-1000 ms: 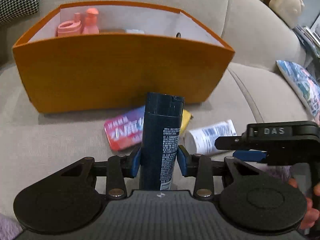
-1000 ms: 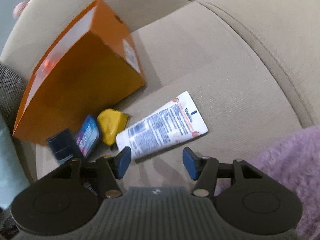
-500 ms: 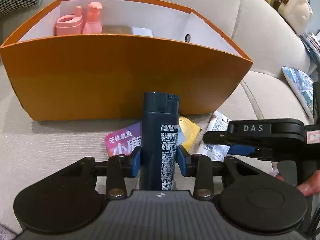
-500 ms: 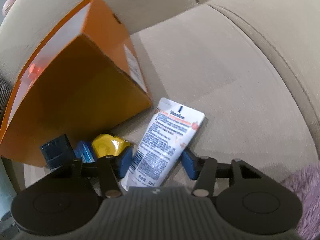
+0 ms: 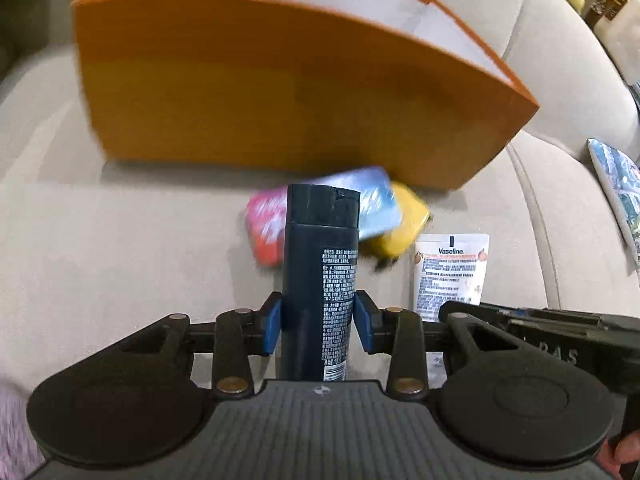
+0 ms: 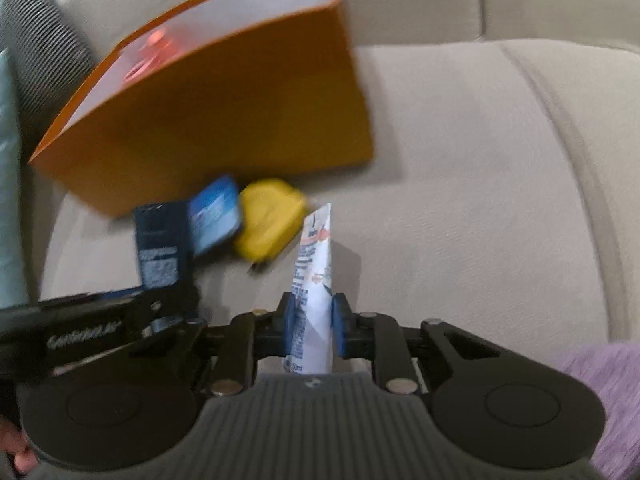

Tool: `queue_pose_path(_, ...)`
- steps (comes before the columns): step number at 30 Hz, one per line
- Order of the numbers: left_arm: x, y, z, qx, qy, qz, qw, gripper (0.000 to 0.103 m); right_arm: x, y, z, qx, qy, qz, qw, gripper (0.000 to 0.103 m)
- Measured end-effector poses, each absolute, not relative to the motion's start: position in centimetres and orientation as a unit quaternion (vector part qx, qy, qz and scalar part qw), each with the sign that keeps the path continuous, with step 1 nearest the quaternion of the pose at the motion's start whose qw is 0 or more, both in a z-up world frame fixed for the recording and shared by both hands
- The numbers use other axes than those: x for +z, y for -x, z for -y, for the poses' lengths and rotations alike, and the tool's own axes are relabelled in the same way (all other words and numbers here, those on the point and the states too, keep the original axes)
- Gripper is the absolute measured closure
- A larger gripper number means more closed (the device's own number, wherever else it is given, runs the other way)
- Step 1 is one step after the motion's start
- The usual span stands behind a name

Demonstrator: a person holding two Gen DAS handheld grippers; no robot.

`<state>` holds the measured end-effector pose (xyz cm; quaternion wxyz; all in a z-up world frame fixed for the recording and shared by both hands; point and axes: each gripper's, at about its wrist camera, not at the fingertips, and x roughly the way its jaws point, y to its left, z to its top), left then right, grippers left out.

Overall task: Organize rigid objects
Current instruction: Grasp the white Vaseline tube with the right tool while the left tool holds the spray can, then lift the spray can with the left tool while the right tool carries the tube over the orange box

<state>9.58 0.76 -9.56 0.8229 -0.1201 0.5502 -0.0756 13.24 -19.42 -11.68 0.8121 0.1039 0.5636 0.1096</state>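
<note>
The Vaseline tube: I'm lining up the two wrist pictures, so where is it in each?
Left wrist: the Vaseline tube lies right of centre, beside the dark blue bottle held by the left gripper.
Right wrist: low centre, edge-on, clamped in the right gripper.
Shared landmark: the orange box, behind it in both views.

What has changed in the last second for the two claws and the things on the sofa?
The right claw went down to the white Vaseline tube, closed on it and tipped it onto its edge. The left claw keeps the dark blue bottle clamped. The orange box, yellow item and colourful pack stayed in place.
</note>
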Motion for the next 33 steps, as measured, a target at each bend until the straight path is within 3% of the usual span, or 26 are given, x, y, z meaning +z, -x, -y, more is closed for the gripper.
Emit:
queue_pose_path(15, -11.8, -7.3, -4.0, -0.052, 0.198, -0.566, 0.799, 0.06, -13.2, -11.8, 17.4, 0.12, -0.076, -0.567, 0.811, 0.081)
queue_pose_path(22, -9.4, -5.8, -4.4, -0.087, 0.19, -0.533, 0.82, 0.061, -11.6, -11.0, 17.3, 0.137, -0.063, -0.549, 0.822, 0.082)
queue_pose_path(33, -2.0, -4.3, -4.5, -0.129, 0.15, -0.441, 0.875, 0.062, -5.1, -9.1, 17.4, 0.165, -0.039, -0.457, 0.873, 0.084)
